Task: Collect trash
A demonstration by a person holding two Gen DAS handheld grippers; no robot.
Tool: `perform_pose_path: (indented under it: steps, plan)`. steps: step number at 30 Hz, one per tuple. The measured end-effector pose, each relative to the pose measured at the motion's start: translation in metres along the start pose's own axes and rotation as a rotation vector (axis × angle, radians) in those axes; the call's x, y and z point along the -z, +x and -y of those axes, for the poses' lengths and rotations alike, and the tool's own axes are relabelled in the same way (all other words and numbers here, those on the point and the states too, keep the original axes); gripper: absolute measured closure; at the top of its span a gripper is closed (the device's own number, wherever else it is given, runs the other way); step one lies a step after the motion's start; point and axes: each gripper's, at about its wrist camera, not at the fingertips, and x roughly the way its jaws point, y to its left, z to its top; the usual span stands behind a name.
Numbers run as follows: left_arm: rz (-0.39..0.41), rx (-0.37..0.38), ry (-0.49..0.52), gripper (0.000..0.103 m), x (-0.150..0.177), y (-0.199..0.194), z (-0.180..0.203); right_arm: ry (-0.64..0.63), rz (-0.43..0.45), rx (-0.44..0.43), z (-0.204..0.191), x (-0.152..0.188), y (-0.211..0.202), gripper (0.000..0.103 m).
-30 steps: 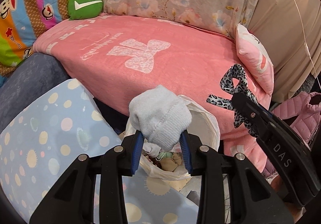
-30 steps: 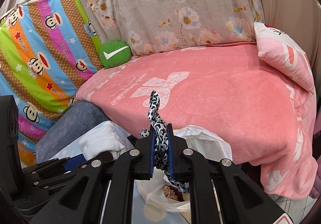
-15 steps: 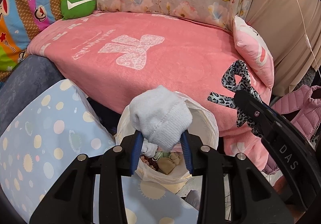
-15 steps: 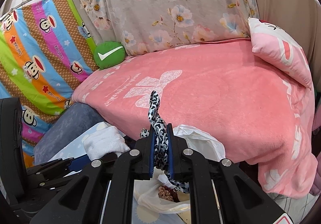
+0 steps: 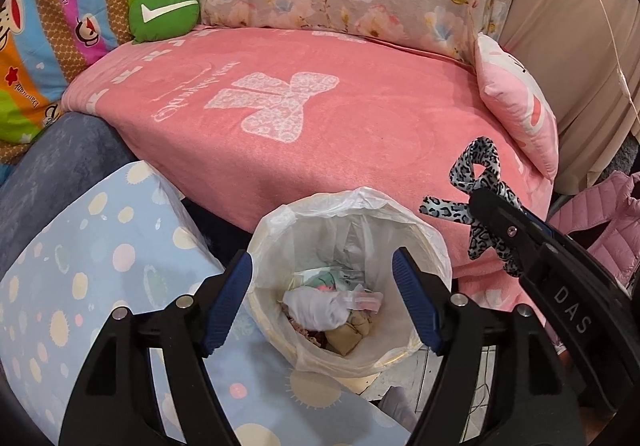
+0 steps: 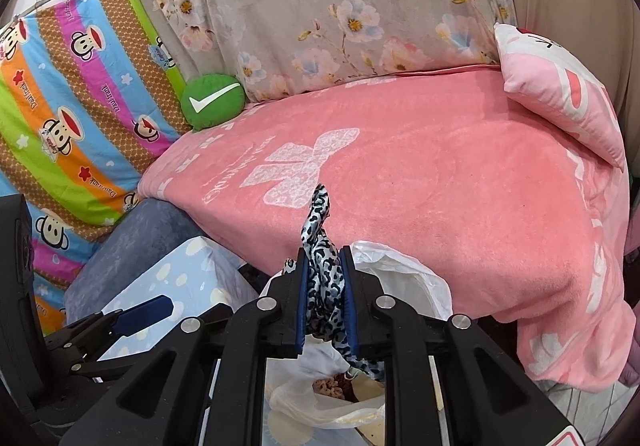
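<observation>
So the white sock (image 5: 316,308) that was pinched in the left gripper (image 5: 322,302) a second ago is now lying in the lined trash bin (image 5: 420,230), on top of the other scraps. The left jaws are spread and opening with nothing between them, so that piece looks done.

The right gripper (image 6: 325,302) has the leopard-print ribbon (image 6: 320,246) between its jaws, which are starting to open. I'd guess it drops next.

From the left wrist view you see right down into the bin, with the ribbon out at 3 o'clock. The right wrist view only catches the bag's edge, bottom centre at 6 o'clock, but it shows the pinch on the ribbon up close.
</observation>
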Motion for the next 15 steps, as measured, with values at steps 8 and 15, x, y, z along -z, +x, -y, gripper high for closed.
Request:
perform_pose_path:
  steps: [8, 15]
  plan:
    - [-0.003, -0.036, -0.028, 0.03, 0.005, -0.001, -0.019, -0.024, -0.009, -0.002, -0.01, 0.001, 0.004, 0.068]
    - [-0.002, -0.069, -0.064, 0.029, 0.013, -0.008, -0.039, -0.067, -0.034, 0.006, -0.022, 0.005, 0.004, 0.053]
